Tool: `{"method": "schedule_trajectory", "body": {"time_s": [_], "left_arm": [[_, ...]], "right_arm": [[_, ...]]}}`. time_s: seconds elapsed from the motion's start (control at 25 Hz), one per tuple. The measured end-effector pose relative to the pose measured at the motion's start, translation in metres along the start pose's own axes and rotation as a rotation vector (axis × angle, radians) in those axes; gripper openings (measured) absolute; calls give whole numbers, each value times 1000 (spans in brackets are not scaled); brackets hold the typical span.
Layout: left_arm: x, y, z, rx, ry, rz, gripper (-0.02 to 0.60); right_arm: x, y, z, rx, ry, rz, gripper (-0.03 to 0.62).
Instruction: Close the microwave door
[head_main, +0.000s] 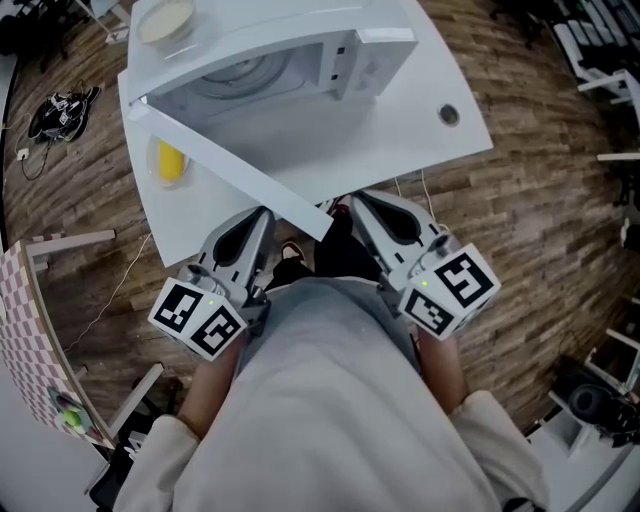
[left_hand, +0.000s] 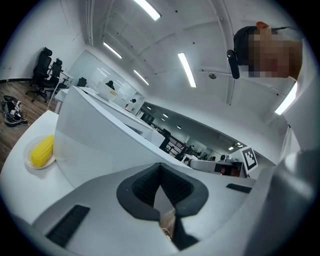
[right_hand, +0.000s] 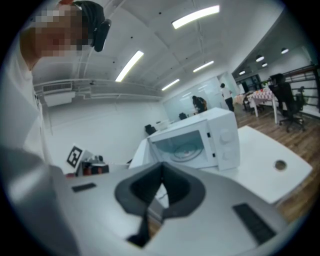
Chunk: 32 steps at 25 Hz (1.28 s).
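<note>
Microwave door open, both grippers drawn back by the person's body.
At the left of the white tabletop (head_main: 400, 120) lies a yellow item (head_main: 170, 160), on the far side of the open door (head_main: 230, 165). The door swings out from the left side of the microwave (head_main: 375, 60) toward the person. The left gripper (left_hand: 161, 170) has its jaws together and empty, near the door's free end. The right gripper (right_hand: 161, 172), just beside it, is likewise closed on nothing.
</note>
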<state>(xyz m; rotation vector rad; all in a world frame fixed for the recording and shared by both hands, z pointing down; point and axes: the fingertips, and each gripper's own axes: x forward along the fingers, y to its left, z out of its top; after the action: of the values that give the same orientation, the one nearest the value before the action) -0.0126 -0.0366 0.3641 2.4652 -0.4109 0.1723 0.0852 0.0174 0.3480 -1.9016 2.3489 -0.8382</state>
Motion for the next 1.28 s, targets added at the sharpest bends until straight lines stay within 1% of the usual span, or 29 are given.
{"method": "schedule_trajectory", "body": {"time_s": [0.16, 0.44, 0.8, 1.28], "left_arm": [[4, 1, 1, 2, 8, -4, 17], [8, 3, 2, -3, 19, -16, 17], [13, 8, 6, -6, 26, -19, 17], [22, 14, 10, -14, 31, -17, 17]], "right_arm": [[2, -2, 1, -23, 18, 2, 18], [6, -2, 5, -8, 23, 30, 18], [12, -8, 10, -12, 28, 28, 18], [19, -13, 15, 13, 19, 29, 18]]}}
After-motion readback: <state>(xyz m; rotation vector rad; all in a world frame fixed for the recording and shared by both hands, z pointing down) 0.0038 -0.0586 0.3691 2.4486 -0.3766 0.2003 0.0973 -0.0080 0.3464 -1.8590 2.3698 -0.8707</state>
